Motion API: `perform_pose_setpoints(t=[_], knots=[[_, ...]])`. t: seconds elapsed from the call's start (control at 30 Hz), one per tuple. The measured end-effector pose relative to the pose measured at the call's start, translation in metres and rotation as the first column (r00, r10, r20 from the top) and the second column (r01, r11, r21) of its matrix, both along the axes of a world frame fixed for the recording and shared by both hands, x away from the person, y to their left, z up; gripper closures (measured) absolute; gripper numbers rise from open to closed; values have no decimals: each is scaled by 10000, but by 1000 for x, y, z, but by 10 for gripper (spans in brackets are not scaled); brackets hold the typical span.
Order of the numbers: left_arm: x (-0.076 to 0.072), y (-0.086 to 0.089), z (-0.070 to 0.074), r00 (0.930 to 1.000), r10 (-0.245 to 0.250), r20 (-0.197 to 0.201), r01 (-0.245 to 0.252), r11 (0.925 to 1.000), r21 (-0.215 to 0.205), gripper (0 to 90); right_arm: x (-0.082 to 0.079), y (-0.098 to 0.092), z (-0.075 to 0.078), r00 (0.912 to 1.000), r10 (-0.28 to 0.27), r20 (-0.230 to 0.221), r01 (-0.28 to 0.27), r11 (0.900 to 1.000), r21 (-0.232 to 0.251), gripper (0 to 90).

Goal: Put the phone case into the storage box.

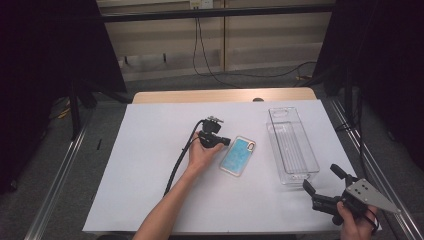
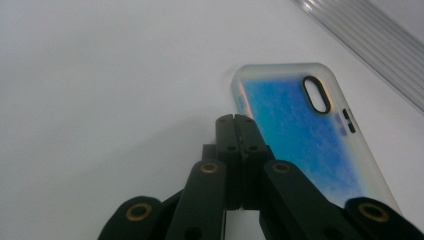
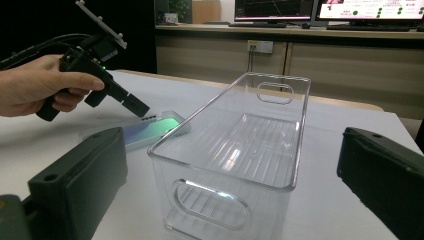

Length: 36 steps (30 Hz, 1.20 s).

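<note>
A phone case (image 1: 239,156) with a blue, iridescent back lies flat on the white sheet near the table's middle. My left gripper (image 1: 227,141) is shut with nothing between its jaws. In the left gripper view its tips (image 2: 237,120) sit right at the near corner of the case (image 2: 305,135); whether they touch it I cannot tell. A clear plastic bin (image 1: 291,145) stands empty to the right of the case. My right gripper (image 1: 321,176) is open at the bin's near end. In the right gripper view its jaws (image 3: 230,150) stand wide on either side of the bin (image 3: 250,135).
The white sheet (image 1: 150,175) covers most of the wooden table. Cables and black stands sit on the floor beyond the far edge. In the right gripper view the left gripper (image 3: 135,107) points down at the phone case (image 3: 145,130).
</note>
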State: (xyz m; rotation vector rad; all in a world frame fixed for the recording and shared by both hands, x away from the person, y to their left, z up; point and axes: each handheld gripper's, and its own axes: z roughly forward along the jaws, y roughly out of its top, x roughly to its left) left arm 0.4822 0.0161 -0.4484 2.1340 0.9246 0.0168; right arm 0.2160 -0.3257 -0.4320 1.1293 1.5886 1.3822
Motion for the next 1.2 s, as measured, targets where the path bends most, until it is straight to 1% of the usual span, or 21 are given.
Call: perform_pose_setpoints(t=[0.1, 0.13, 0.17, 0.2, 0.23, 0.27, 0.33, 0.47, 0.53, 0.63, 0.7, 0.73, 0.8, 0.83, 0.9, 0.93, 0.97, 1.0, 1.1, 1.13, 1.2], knots=[[-1, 4, 7, 9998, -69, 167, 70, 9999, -102, 874, -1, -1, 0, 10000, -38, 7, 38, 10000, 0, 0], [-3, 5, 10, 9993, -130, 345, 133, 9999, -103, 864, -1, -2, 0, 10000, -72, 18, 72, 10000, 7, 0], [-6, 8, 14, 9981, -207, 583, 223, 9994, -256, 860, -1, -2, 0, 10000, -59, 29, 59, 10000, 1, 0], [-6, 8, 14, 9981, -207, 583, 223, 9994, -256, 855, -2, -2, 0, 10000, -48, 30, 48, 10000, -1, 0], [-8, 10, 16, 9980, -243, 586, 268, 9987, -425, 855, -2, -2, 0, 10000, -48, 30, 48, 10000, -1, 0], [-10, 12, 18, 9977, -247, 637, 279, 9984, -500, 821, -2, -1, 0, 10000, -62, 41, 62, 10000, -16, 0], [-14, 14, 20, 9962, -217, 848, 261, 9984, -507, 799, -2, -1, 0, 10000, -75, 36, 75, 10000, -4, 0], [-20, 18, 23, 9935, -193, 1122, 240, 9989, -408, 675, -2, -1, 0, 10000, -76, 17, 76, 10000, -27, 0], [-22, 20, 23, 9932, -184, 1151, 226, 9991, -357, 671, -2, -1, 0, 10000, -74, 15, 74, 10000, -24, 0], [-24, 24, 22, 9945, -12, 1043, 63, 9988, -479, 550, -2, -1, 0, 10000, -71, 20, 71, 10000, -11, 0], [-26, 26, 23, 9928, 37, 1199, 14, 9991, -431, 472, -2, -1, 0, 10000, -86, -3, 86, 10000, -17, 0], [-27, 27, 24, 9914, 103, 1302, -58, 9994, -352, 404, -2, -1, 0, 10000, -83, 2, 83, 10000, -22, 0], [-29, 28, 26, 9901, 131, 1401, -91, 9995, -291, 374, -2, -1, 0, 10000, -76, 8, 76, 10000, -27, 0], [-29, 28, 28, 9890, 181, 1471, -145, 9996, -256, 328, -2, -1, 0, 10000, -70, 8, 70, 10000, -30, 0], [-30, 29, 32, 9897, 311, 1399, -244, 9985, -494, 213, -2, -1, 0, 10000, -87, 2, 87, 10000, -30, 0], [-31, 30, 34, 9882, 384, 1485, -308, 9981, -528, 181, -2, -1, 0, 10000, -84, -6, 84, 10000, -36, 0], [-32, 30, 36, 9856, 431, 1635, -350, 9980, -521, 100, -2, -1, 0, 10000, -89, -14, 89, 10000, -39, 0], [-33, 31, 38, 9846, 445, 1690, -358, 9979, -542, 100, -2, -1, 0, 10000, -89, -14, 89, 10000, -39, 0], [-33, 34, 41, 9917, 281, 1251, -157, 9950, -985, 64, -2, -1, 0, 10000, -83, -5, 83, 10000, -33, 0], [-34, 34, 41, 9925, 281, 1190, -171, 9956, -923, 55, -2, -1, 0, 10000, -92, -6, 92, 10000, -29, 0], [-37, 32, 42, 9875, 401, 1522, -346, 9986, -389, 39, -2, -1, 0, 10000, -93, -4, 93, 10000, -19, 0]])
